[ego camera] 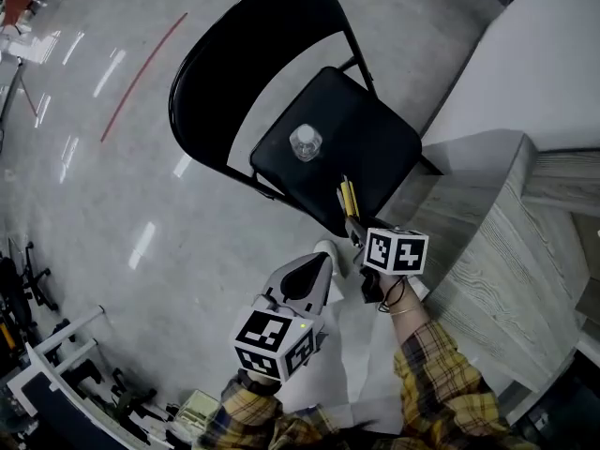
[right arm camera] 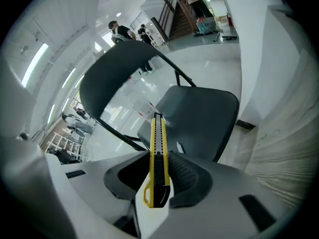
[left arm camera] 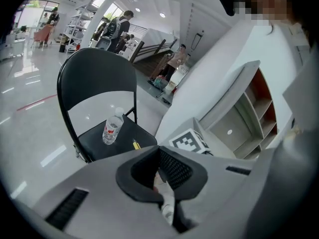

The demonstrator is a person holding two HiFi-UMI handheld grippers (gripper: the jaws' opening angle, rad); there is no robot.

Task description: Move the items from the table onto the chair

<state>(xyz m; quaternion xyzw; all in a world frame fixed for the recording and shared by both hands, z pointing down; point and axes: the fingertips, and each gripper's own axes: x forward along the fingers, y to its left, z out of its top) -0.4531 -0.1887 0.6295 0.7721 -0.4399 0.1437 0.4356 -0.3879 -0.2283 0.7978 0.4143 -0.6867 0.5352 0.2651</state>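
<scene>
Now the right gripper (right arm camera: pixel 158 179) clamps a yellow utility knife (right arm camera: pixel 157 148), likely light, stiff and slick, by its rear half at six o'clock over the chair (ego camera: pixel 380 143) seat; the left gripper (left arm camera: pixel 162 177) pinches a small white item (left arm camera: pixel 167 203).

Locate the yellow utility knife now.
The yellow utility knife is clamped in the right tool; in the head view it overlaps the near edge of the chair seat, short of the water bottle.

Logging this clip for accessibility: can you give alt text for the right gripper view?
The right gripper's tongs clamp a yellow utility knife, its tip aimed at the seat of a black folding chair ahead. A glossy pale floor and distant people lie beyond.
</scene>
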